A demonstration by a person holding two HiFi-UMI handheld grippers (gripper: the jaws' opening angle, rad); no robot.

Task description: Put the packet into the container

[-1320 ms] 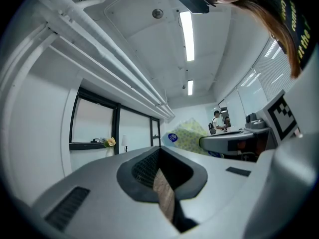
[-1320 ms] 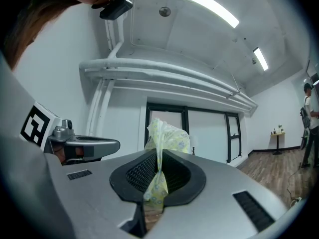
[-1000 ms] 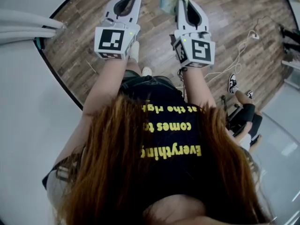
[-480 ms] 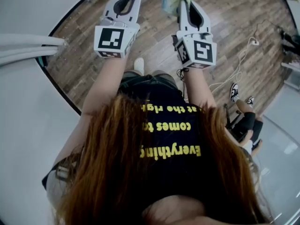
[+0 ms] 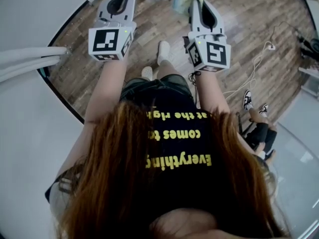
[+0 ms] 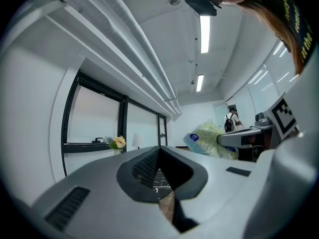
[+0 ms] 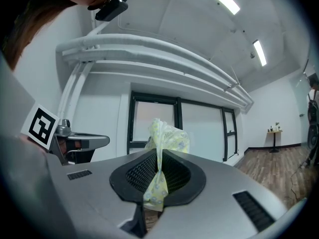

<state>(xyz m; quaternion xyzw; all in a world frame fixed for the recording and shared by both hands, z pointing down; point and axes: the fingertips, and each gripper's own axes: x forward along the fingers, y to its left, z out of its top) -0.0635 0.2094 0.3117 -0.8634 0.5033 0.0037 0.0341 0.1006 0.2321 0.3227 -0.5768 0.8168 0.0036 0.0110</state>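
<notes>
My right gripper point(image 7: 157, 185) pinched the packet point(image 7: 168, 137) by its thin edge, bulk beyond the jaws (soft, light, probably slippery); left gripper point(image 6: 164, 183) pressed together, empty.

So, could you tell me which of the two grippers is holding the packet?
The right gripper: its jaws pinch the pale yellow packet, which sticks out beyond them. The left gripper has its jaws together with nothing between them.

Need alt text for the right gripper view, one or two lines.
The right gripper has its jaws shut on a pale yellow-green packet, which sticks up crumpled between them. Behind are dark-framed windows and white ceiling pipes; the left gripper shows at the left, wooden floor at the right.
</notes>
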